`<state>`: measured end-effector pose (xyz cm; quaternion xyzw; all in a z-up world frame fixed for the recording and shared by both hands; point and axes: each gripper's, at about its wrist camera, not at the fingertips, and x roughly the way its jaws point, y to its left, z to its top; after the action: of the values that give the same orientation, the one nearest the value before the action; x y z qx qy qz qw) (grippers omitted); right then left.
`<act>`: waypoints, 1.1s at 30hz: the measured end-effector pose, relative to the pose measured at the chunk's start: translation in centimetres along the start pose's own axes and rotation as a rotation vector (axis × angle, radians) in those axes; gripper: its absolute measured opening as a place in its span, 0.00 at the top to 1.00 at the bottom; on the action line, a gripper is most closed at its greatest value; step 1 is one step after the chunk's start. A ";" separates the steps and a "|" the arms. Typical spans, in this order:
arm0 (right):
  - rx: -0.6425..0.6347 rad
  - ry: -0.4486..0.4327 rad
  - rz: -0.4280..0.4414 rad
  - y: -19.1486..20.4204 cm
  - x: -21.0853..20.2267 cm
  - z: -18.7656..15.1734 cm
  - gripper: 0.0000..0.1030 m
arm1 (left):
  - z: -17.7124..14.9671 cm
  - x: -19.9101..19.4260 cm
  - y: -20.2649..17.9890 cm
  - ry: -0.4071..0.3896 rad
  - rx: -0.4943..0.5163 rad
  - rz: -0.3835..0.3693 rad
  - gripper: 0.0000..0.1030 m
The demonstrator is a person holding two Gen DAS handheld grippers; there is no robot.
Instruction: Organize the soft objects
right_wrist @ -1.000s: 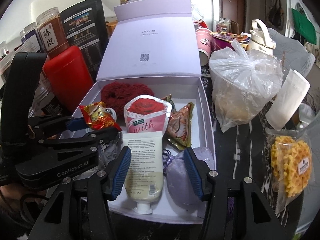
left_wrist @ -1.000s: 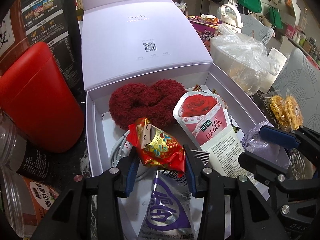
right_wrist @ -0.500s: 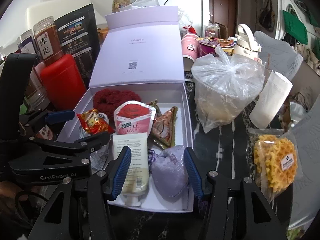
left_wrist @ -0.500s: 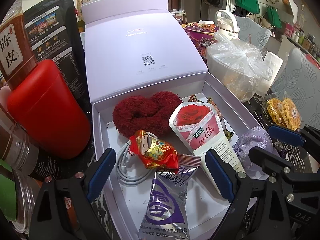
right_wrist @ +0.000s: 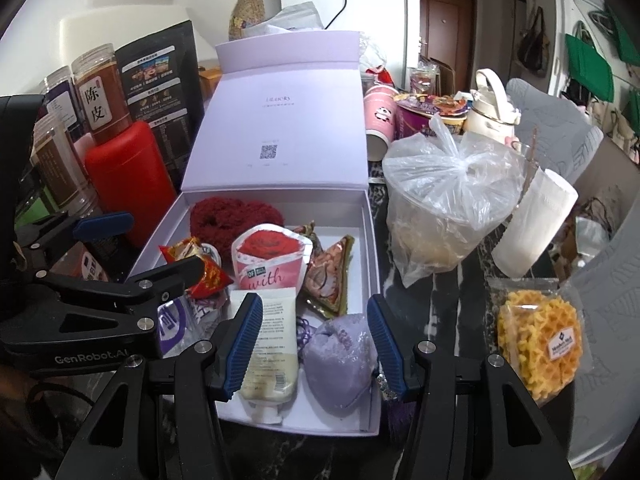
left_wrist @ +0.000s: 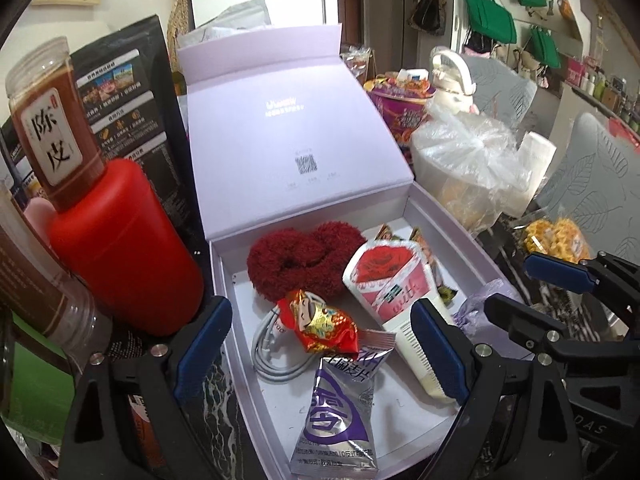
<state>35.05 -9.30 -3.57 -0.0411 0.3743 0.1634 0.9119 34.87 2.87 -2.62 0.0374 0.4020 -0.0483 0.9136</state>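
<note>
An open pale lilac box holds a dark red fuzzy scrunchie, a red-and-gold snack packet, a rose-print tube, a purple-and-silver sachet, a white cable and a lilac pouch. My left gripper is open and empty, above the box's near-left part. My right gripper is open and empty, with the lilac pouch between its fingers but untouched.
A red container and jars stand left of the box. A tied plastic bag over a tub, a white roll and a packet of yellow waffles lie to the right. A black pouch stands behind.
My left gripper let go of the red-and-gold snack packet, which now lies in the box, opened wide and drew back. My right gripper drew back slightly, still open.
</note>
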 end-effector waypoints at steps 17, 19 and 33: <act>-0.031 -0.165 -0.025 1.5 -7.8 1.6 0.46 | 1.5 -8.5 0.7 -0.171 -0.009 0.017 0.11; -0.032 -0.188 -0.032 1.8 -8.9 1.6 0.45 | 1.3 -9.6 0.6 -0.189 -0.011 0.016 0.11; -0.049 -0.298 -0.056 4.1 -15.9 0.0 0.29 | -0.4 -17.0 0.6 -0.315 -0.018 0.033 0.11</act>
<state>23.09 -9.70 7.74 -0.0491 0.2295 0.1515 0.9602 23.23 4.47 9.72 0.0278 0.2536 -0.0352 0.9663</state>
